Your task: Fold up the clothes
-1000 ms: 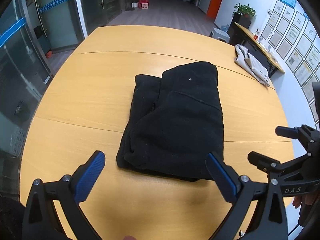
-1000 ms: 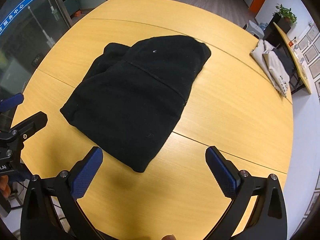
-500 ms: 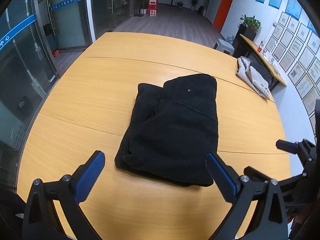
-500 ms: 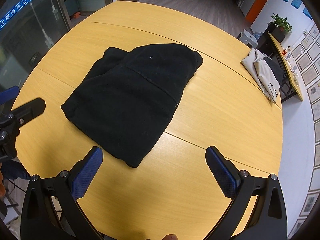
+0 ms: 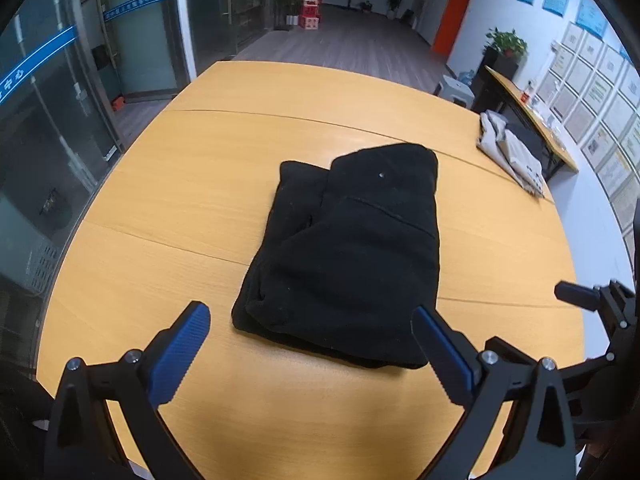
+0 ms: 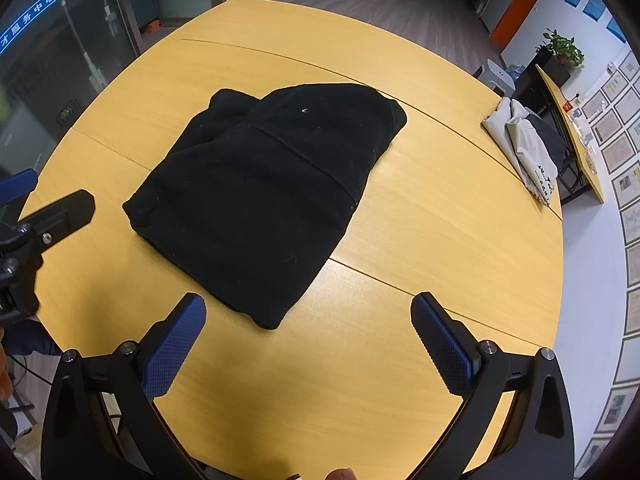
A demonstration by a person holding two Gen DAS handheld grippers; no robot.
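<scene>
I see both tongs held level above the near edge of the tabletop (image 5: 168,208), left tongs (image 5: 312,344) and right tongs (image 6: 308,340) each spread wide apart and empty. The folded black garment (image 5: 352,256) lies mid-tabletop, clear of both. Its underlayers are hidden; a grey garment (image 6: 524,148) at the far edge is too distorted to identify.

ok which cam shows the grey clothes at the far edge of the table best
The right wrist view. There the grey clothes sit larger, with the folds and some dark print visible near the table edge. The left wrist view shows the same pile smaller and more squashed toward the rim.
</scene>
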